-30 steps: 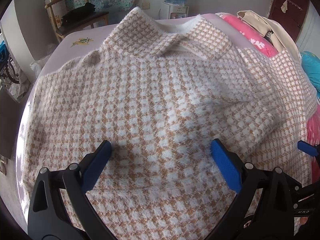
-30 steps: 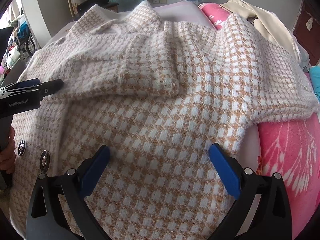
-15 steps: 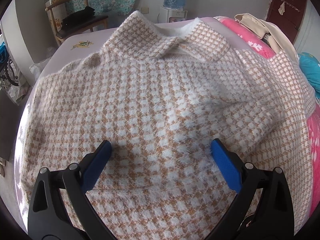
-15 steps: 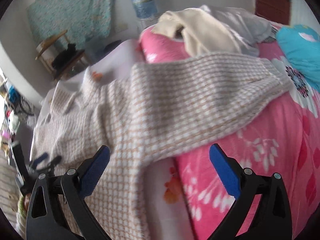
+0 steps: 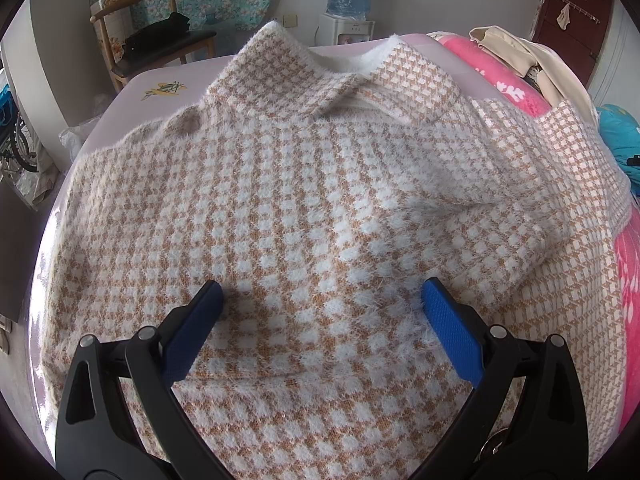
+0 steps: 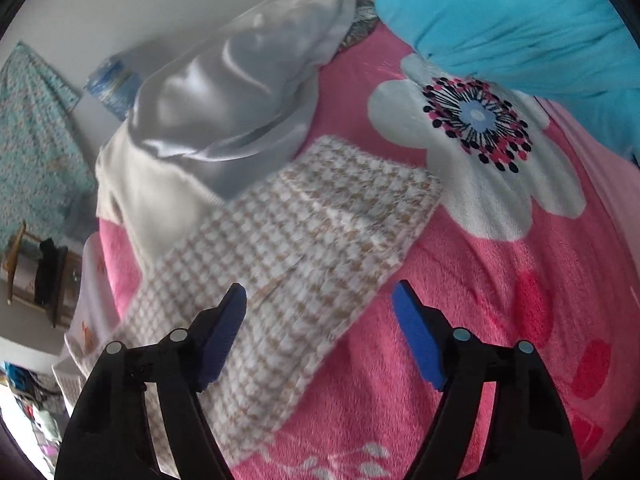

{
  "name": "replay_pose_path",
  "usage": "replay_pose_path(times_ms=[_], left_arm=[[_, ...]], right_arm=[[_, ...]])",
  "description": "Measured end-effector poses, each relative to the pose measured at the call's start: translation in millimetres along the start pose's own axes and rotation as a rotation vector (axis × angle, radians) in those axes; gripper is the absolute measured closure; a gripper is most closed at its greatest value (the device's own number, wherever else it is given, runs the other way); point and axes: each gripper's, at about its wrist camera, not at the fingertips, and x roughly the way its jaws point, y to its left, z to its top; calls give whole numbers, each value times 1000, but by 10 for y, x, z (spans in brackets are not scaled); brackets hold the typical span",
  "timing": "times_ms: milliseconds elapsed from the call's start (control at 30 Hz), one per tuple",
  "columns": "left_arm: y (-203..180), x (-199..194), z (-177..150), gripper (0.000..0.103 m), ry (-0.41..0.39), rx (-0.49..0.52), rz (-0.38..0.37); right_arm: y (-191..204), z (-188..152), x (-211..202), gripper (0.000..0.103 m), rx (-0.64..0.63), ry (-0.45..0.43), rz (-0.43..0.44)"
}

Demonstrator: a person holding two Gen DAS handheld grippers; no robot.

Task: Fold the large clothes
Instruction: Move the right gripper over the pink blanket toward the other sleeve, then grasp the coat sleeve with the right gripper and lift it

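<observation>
A fuzzy tan-and-white checked sweater (image 5: 304, 208) lies spread on the bed, collar at the far side, one sleeve folded across its body. My left gripper (image 5: 320, 300) is open and empty, hovering over the sweater's lower middle. In the right wrist view the sweater's other sleeve (image 6: 320, 236) stretches out over a pink flowered blanket (image 6: 500, 300), cuff at the far end. My right gripper (image 6: 320, 300) is open and empty, just above the sleeve near its lower edge.
A pale grey and cream garment pile (image 6: 224, 96) lies past the sleeve cuff, and a blue pillow (image 6: 512, 28) sits at the right. A wooden chair (image 5: 152, 44) and a water dispenser (image 5: 348, 0) stand beyond the bed.
My right gripper has swung right, from over the sweater's body to over the outstretched sleeve on the pink blanket. The left gripper has barely moved.
</observation>
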Motion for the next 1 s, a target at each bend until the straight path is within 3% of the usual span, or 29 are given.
replay_pose_path(times_ms=[200,267,333,433,567,767,1000], left_arm=[[4,4,-2,7,-1,-1,0],[7,5,-3,7,-2,0,0],[6,6,-3,7,-3,-2,-1],[1,7,-4,7,-4,-1,0],[4,6,-11,7,-5,1,-1],[45,-7,17,7,-11,-15,-27],[273,-263,96,8,-48,-88,-13]], right_arm=[[-59,106,331,41,65,10,-66],[-1,96,330,48,29,-8,-102],[79,73,283,65,-35,-36,-137],[213,-1,159,81,-137,-86,-174],[423,-113,-140,89,-239,-171,-185],[808,-330,-983,91,-372,-319,-78],[1599,-830,-2000,91,-552,-451,117]])
